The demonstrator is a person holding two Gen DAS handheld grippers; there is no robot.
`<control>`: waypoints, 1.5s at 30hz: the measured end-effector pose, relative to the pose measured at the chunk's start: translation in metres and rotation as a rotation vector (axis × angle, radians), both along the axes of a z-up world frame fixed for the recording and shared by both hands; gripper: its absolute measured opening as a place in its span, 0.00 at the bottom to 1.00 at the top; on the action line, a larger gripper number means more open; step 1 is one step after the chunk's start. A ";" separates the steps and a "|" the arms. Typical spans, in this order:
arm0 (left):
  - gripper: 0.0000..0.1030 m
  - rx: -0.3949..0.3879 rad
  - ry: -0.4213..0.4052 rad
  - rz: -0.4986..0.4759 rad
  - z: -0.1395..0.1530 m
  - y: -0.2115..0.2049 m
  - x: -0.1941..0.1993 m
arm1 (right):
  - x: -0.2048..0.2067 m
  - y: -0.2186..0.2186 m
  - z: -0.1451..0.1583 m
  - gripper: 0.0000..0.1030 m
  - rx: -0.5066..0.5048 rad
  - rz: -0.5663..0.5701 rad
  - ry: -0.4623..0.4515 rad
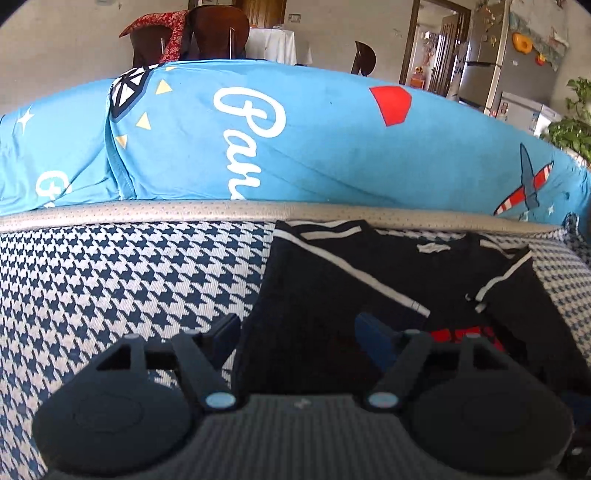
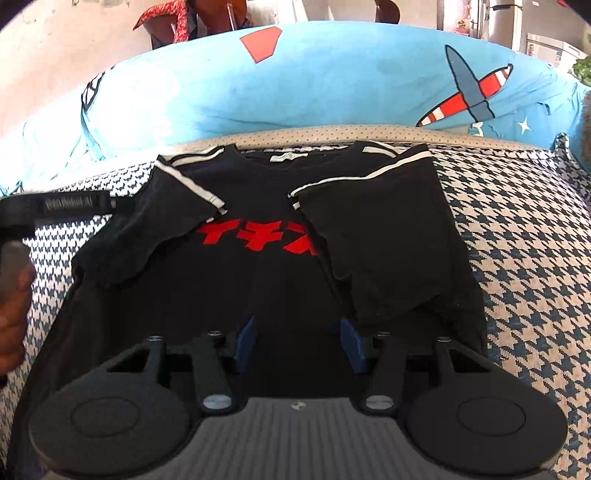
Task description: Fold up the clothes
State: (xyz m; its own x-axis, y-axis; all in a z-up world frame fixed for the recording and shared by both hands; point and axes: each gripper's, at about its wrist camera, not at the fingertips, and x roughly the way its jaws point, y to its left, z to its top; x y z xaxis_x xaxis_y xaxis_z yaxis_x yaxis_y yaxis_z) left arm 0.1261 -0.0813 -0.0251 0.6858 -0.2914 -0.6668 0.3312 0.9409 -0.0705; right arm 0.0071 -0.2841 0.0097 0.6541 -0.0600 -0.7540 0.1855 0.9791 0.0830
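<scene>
T-shirt (image 2: 266, 266), black with white stripes and red lettering (image 2: 255, 236) on the chest, spread flat on a blue-and-white houndstooth cover (image 2: 517, 295), collar toward the far side. Both sleeves folded inward over the body: left sleeve (image 2: 147, 229) lying across the left of the chest, right sleeve (image 2: 388, 240) covering the end of the red print. White neck label (image 2: 288, 157) showing at the collar. Behind the shirt, a pale dotted edge strip (image 2: 332, 134), then a bright blue quilt (image 2: 332, 85) printed with an aeroplane, a red shape and white script.

Right claw (image 2: 301, 341) hovering low over the hem near the middle, blue pads spread apart, holding nothing. Left claw (image 1: 299, 336) at the shirt's left edge, also spread wide with nothing between the pads, one pad over the houndstooth cover, the other over black cloth. Seen from the right wrist, a hand (image 2: 13, 295) gripping the left tool at the far left.

In the background, dark wooden chairs (image 1: 218, 33), a doorway and a grey fridge (image 1: 491, 62).
</scene>
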 end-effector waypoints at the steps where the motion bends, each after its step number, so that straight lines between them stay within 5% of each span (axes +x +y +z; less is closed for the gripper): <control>1: 0.69 0.020 -0.003 -0.001 -0.002 -0.002 -0.001 | -0.002 -0.002 0.001 0.49 0.003 -0.002 -0.011; 8: 0.70 0.095 0.016 0.000 -0.019 -0.008 -0.005 | -0.010 -0.021 0.006 0.49 0.008 -0.024 -0.079; 12: 0.80 0.135 0.054 0.017 -0.032 -0.011 -0.003 | -0.011 -0.038 0.001 0.49 0.046 -0.067 -0.066; 14: 0.88 0.137 0.049 0.047 -0.035 -0.009 -0.003 | -0.010 -0.041 -0.002 0.49 0.064 -0.071 -0.057; 23: 0.88 0.151 0.039 0.072 -0.023 -0.002 -0.018 | -0.011 -0.056 -0.013 0.52 0.139 -0.082 -0.029; 38: 0.94 0.099 0.091 0.116 -0.009 0.032 -0.078 | -0.029 -0.116 -0.006 0.52 0.236 -0.262 -0.107; 45: 0.96 0.139 0.076 0.075 -0.013 0.019 -0.090 | -0.032 -0.135 -0.008 0.50 0.298 -0.311 -0.116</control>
State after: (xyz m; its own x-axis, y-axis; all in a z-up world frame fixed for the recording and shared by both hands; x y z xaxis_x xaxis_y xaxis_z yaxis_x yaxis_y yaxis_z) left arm 0.0364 -0.0619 -0.0379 0.6479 -0.1427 -0.7482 0.2589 0.9651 0.0401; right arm -0.0244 -0.4192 0.0016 0.7209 -0.0585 -0.6906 0.4399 0.8086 0.3907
